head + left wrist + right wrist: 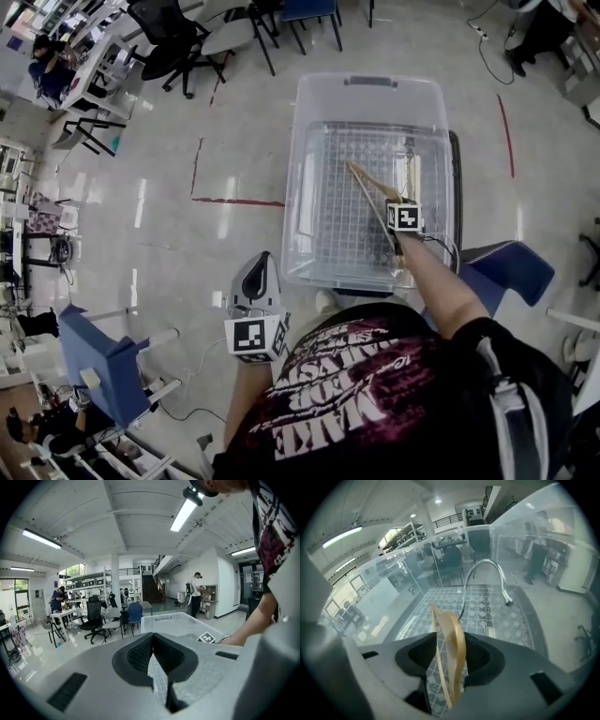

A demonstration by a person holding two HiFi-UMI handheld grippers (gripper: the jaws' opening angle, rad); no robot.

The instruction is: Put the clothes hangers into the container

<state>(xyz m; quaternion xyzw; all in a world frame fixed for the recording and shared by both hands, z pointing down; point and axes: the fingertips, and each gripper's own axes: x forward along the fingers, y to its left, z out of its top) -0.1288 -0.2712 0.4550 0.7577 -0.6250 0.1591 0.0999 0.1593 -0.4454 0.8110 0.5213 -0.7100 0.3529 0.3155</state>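
Note:
A clear plastic container with a grid-patterned floor stands on the ground in front of me. In the head view my right gripper reaches down inside it. A wooden clothes hanger slants from that gripper toward the container's middle. In the right gripper view the hanger stands between the jaws with a gap on each side, its metal hook over the container floor; the right gripper is open. My left gripper hovers outside the container's near left corner, shut and empty. The container lies ahead of it.
A blue chair stands at my lower left and another blue seat sits right of the container. Office chairs and desks line the far side. Red tape marks the floor. A person stands far off.

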